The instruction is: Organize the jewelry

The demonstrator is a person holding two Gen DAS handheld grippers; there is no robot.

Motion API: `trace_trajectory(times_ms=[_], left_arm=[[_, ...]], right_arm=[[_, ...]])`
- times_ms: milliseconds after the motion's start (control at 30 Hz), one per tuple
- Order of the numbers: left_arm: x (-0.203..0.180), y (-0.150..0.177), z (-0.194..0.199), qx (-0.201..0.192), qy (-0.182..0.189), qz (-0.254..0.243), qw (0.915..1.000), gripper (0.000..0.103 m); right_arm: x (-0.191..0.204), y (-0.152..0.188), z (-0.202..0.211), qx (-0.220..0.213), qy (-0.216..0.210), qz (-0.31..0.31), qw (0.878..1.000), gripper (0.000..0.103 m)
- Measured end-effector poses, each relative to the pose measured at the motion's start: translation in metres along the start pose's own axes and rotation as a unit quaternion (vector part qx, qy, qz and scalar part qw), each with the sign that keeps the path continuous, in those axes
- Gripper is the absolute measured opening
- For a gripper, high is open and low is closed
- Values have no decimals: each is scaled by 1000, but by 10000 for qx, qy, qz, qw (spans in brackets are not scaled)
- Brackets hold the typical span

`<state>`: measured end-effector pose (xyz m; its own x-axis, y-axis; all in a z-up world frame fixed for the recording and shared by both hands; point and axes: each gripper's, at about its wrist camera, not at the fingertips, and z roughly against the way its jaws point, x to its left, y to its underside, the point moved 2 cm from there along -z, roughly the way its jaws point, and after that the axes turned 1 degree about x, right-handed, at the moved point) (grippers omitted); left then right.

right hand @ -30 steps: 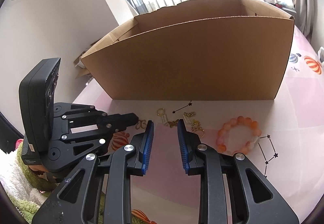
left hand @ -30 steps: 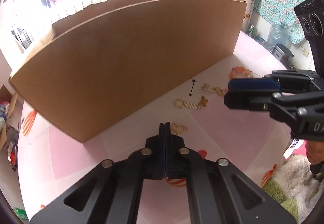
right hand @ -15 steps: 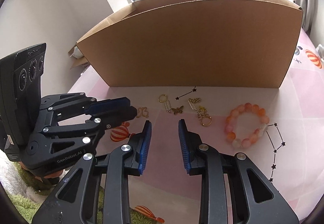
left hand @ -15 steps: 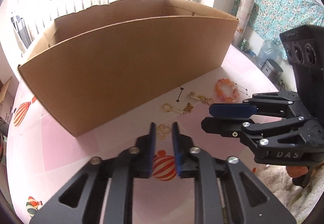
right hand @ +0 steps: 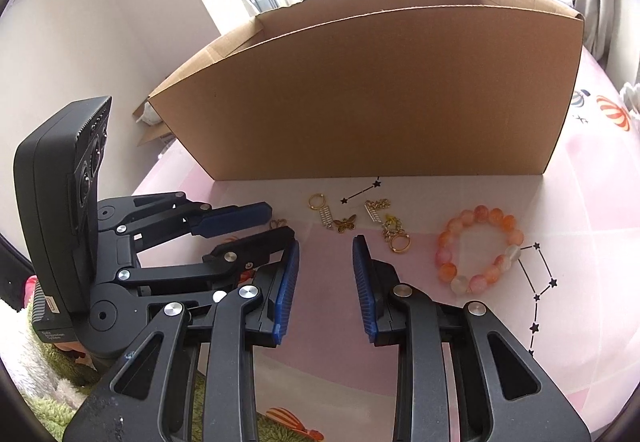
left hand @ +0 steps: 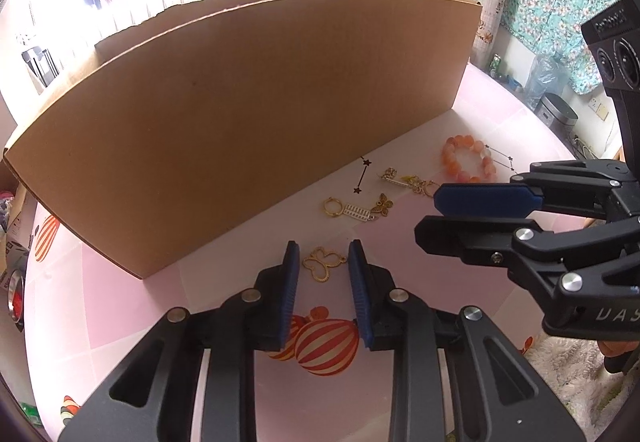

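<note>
1. The left tongs (left hand: 324,262) point steeply down at the pink surface (left hand: 140,282), and their jaws have just been opening: they now stand a little apart with blue pads showing on both inner faces.
2. A gold open-work butterfly charm (left hand: 322,261) lies flat on the surface, seen between the two left fingertips; neither pad touches it, so nothing is pinched.
3. The right tongs (right hand: 326,256) stand spread by a modest gap too, with only bare pink surface between the pads.
4. In the right wrist view, the left tongs reach in from the left, lying just beside the right tongs' own left finger.
5. Beyond both tools, a row of jewelry lies in front of the cardboard box (right hand: 380,94): a gold ring with a ladder strip and small butterfly (right hand: 332,216), then a gold chain piece with a ring (right hand: 390,228).
6. Farthest right in that row sits an orange and white bead bracelet (right hand: 478,248), lying flat in a closed loop, apart from the gold pieces.
7. The box is open-topped, its long brown wall facing the tools; its inside is not visible from here.
8. Printed striped balloons (left hand: 326,344) and star lines decorate the surface cover.
</note>
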<state>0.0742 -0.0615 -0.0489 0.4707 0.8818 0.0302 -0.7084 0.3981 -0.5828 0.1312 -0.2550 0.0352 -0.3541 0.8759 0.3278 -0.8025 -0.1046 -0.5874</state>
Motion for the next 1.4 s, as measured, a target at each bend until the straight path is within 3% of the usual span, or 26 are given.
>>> trace_trajectory(times_ms=[467, 700, 900, 1067, 1400], left_arm=[[1, 1, 1, 198, -211, -157, 9995, 20], [9, 10, 4, 166, -261, 20, 9995, 20], [12, 13, 4, 72, -209, 67, 9997, 20], [13, 17, 7, -43, -178, 10, 9998, 20], [21, 25, 11, -181, -7, 46, 9998, 20]], right_arm=[[-13, 4, 13, -190, -193, 85, 9996, 27], [-5, 3, -4, 266, 132, 471, 9984, 27], [-2, -5, -7, 356, 560, 815, 9945, 27], [5, -10, -13, 491, 838, 1437, 9849, 27], [12, -30, -25, 1264, 457, 2255, 9649, 12]])
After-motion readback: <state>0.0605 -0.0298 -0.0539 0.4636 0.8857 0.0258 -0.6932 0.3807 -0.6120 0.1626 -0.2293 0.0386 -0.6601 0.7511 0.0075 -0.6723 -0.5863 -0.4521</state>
